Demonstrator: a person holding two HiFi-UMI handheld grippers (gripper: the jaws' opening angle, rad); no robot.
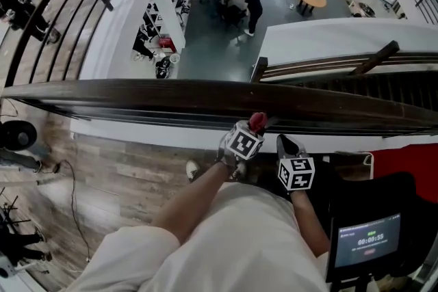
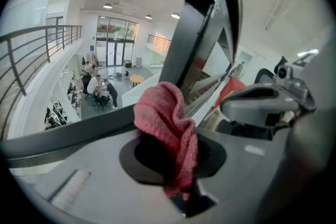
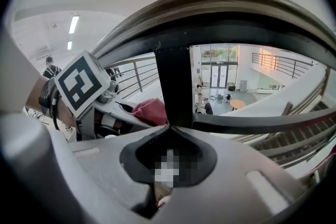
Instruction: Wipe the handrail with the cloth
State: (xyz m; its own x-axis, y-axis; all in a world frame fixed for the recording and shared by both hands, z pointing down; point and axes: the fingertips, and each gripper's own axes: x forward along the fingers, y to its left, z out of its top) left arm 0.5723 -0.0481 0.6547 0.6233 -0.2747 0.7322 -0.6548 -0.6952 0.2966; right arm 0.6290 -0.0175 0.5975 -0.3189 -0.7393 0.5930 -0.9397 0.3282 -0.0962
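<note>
Atrium beyond handrail, baluster ahead, left hand-held gripper clamps cloth, right hand-held gripper jaws together

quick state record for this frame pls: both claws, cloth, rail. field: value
left claw: shut on the red cloth
right claw: shut, nothing between the jaws
cloth position: at the near edge of the handrail; contact cannot be told
right claw position: beside the left claw, on the person's side of the rail, facing a black post
handrail: dark, runs across the whole head view
</note>
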